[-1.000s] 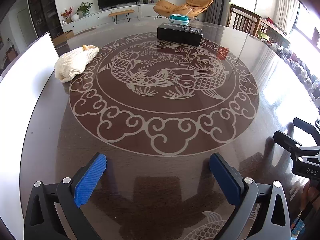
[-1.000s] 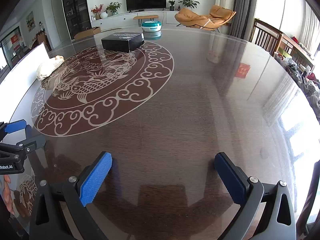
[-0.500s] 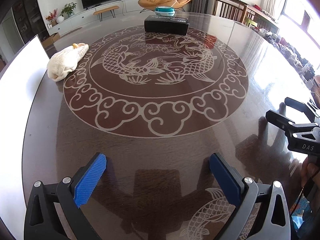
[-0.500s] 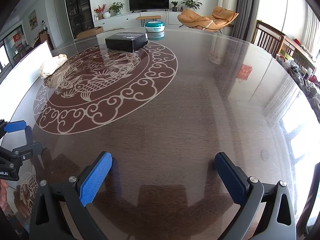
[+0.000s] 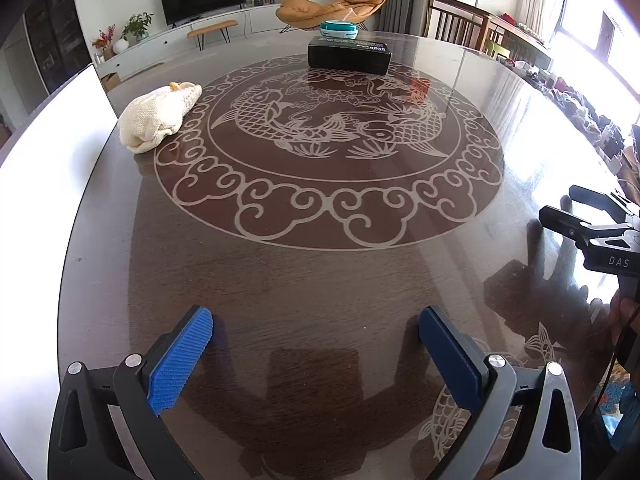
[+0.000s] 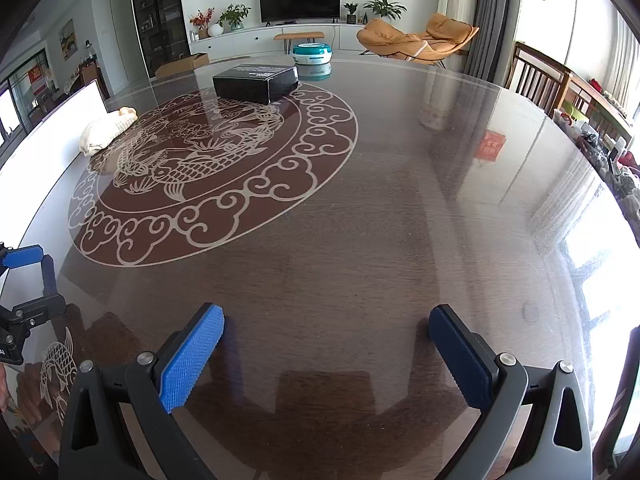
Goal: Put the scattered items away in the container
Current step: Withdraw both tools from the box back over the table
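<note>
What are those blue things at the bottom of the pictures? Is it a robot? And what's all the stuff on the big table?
No robot here: a person holds a claw in each hand, and a small camera sits on each one. One picture looks out over the left claw, the other over the right claw. The blue things are their finger pads. Both claws are open and hold nothing. On the shiny fish-patterned table lie a cream knitted bag, a black box and, behind it, a teal and white round container. At the side of each picture you can spot the other claw too.
</note>
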{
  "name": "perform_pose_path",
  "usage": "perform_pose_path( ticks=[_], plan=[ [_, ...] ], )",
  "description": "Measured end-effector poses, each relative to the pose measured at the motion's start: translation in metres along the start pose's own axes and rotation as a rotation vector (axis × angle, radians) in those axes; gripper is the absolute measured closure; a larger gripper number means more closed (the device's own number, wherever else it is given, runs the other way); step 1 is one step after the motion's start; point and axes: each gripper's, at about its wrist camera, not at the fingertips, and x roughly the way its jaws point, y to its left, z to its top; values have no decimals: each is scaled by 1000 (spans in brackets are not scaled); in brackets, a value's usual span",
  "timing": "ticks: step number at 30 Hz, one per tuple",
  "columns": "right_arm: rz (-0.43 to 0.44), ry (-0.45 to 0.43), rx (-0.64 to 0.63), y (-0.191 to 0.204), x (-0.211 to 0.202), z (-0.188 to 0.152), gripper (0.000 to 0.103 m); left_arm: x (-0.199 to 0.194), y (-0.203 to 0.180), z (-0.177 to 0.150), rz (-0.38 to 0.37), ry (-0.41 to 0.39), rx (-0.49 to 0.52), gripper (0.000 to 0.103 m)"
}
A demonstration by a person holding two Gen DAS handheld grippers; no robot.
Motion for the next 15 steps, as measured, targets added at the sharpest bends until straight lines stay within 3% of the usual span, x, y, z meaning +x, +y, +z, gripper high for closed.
perform_pose_path(
  ticks=[15],
  plan=[
    [-10,-6,0,1,-1,0,0,6,23,8,3,-47,-7,0]
  ],
)
